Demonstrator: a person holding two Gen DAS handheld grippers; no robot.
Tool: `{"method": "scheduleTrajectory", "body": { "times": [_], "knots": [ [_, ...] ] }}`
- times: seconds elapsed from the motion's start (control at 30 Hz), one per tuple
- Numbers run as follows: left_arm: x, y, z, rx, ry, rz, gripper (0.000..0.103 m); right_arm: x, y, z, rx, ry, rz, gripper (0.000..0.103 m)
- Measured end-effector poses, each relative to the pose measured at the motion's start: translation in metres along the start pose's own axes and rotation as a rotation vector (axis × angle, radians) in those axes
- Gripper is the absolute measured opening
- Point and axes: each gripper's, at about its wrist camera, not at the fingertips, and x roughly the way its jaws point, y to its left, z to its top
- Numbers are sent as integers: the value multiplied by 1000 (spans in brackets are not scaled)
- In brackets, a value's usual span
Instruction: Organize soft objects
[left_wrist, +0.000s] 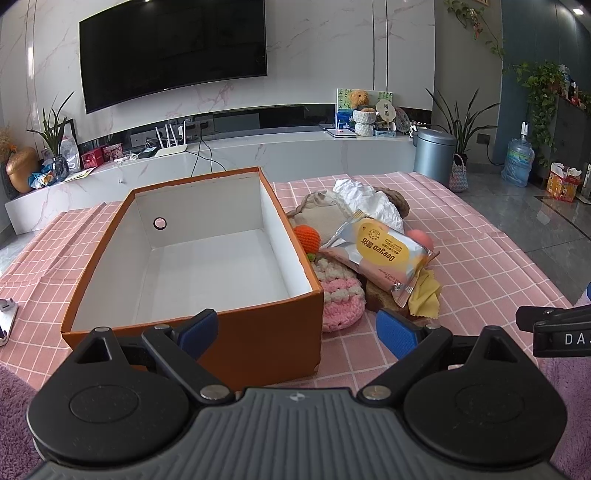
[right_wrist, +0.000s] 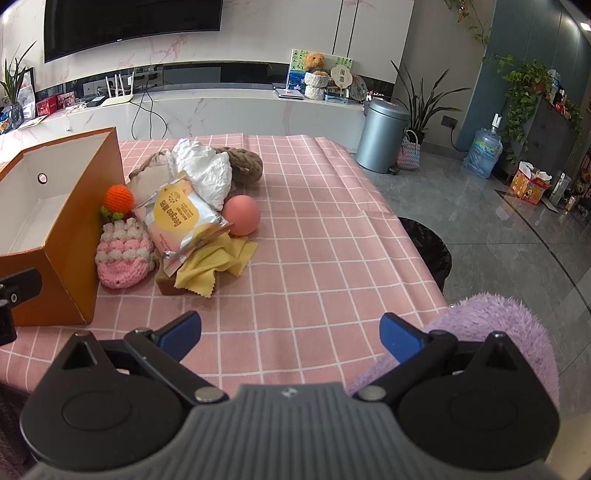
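We are hovering at the start: left claw and right claw both spread, empty, while the soft pile is lying on the counter at the orange box's three o'clock. Next, we judge, calls for pinching the top packet, reading "Deeyeo".

One open orange cardboard box with a white inside stands on the pink checked tablecloth. Beside it lie one orange crocheted ball, one pink-and-white crocheted pouch, one yellow-labelled foil packet, one yellow cloth, one smooth pink ball, one crumpled white tissue, one beige drawstring bag, one brown rope knot and one brown sponge-like block.
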Motion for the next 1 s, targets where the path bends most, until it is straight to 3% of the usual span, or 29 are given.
{"method": "scheduleTrajectory", "body": {
  "times": [1.0],
  "knots": [
    [0, -1, 1, 7, 4, -19, 103, 2, 1, 0, -9, 8, 6, 101]
  ]
}}
